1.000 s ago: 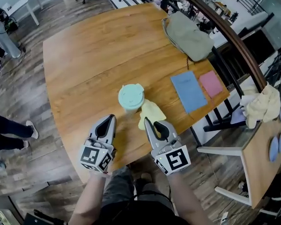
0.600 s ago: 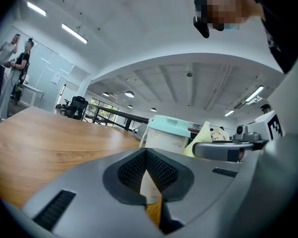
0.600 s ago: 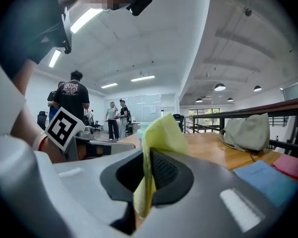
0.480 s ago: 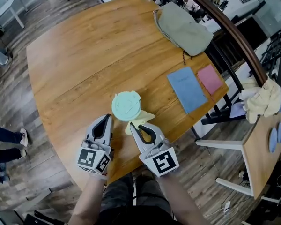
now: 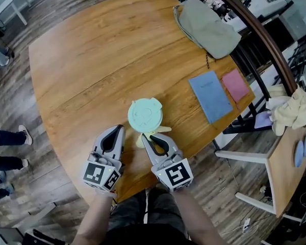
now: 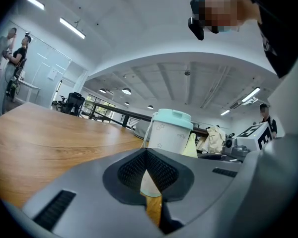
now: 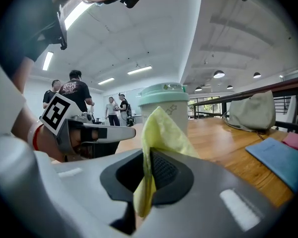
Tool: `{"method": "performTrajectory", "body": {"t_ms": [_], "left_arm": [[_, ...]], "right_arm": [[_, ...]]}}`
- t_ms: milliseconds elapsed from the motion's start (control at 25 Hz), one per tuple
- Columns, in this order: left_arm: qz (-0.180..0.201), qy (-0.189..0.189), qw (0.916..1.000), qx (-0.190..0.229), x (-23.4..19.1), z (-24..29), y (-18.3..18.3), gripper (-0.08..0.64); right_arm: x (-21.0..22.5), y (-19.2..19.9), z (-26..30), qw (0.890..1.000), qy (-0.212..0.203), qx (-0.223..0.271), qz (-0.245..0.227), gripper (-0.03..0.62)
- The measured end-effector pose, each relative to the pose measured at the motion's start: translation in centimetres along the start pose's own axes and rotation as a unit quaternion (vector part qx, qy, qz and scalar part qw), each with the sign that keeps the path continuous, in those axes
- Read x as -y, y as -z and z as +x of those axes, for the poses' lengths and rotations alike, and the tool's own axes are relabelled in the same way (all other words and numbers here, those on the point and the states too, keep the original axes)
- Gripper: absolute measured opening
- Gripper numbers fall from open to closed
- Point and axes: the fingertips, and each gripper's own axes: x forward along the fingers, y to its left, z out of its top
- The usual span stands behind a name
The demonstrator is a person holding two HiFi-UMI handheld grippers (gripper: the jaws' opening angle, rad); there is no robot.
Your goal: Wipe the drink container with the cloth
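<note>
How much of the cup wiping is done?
Done: the right hand-held gripper has pinched the yellow cloth. In hand: the cloth is up beside the mint cup. To do: the wiping itself; the left hand-held gripper is shut, empty, short of the cup.

Table (image 5: 92,60): smooth wood, grain, soft sheen. Cup (image 5: 145,115): matt plastic. Cloth (image 7: 161,133): thin, soft, creased fabric. Right gripper (image 5: 145,136): matt grey plastic; pads (image 7: 165,170) black, ribbed. Bag (image 5: 206,27): matt woven cloth.
</note>
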Motion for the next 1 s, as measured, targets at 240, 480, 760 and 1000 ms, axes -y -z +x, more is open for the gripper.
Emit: {"method": "performTrajectory", "body": {"t_ms": [240,480,760,1000], "left_arm": [[-0.002,0.001,1.0000,-0.005,-0.4,-0.1,0.6,-0.008],[-0.016,-0.001,0.9999,0.001,-0.4,-0.1,0.3,-0.008],[-0.024,-0.003,0.9995,0.020,0.8,0.6,-0.7,-0.008],[-0.042,-0.038,0.9980,0.029,0.7,0.0,-1.8,-0.008]], "right_arm": [[0.5,2.5,0.4,0.999,0.010,-0.036,0.004,0.015],[1.4,-0.1,-2.7,0.999,0.014,-0.028,-0.016,0.015],[3.4,-5.0,-5.9,0.997,0.001,-0.014,-0.076,0.015],[3.9,-5.7,-4.9,0.982,-0.066,-0.038,-0.173,0.015]]}}
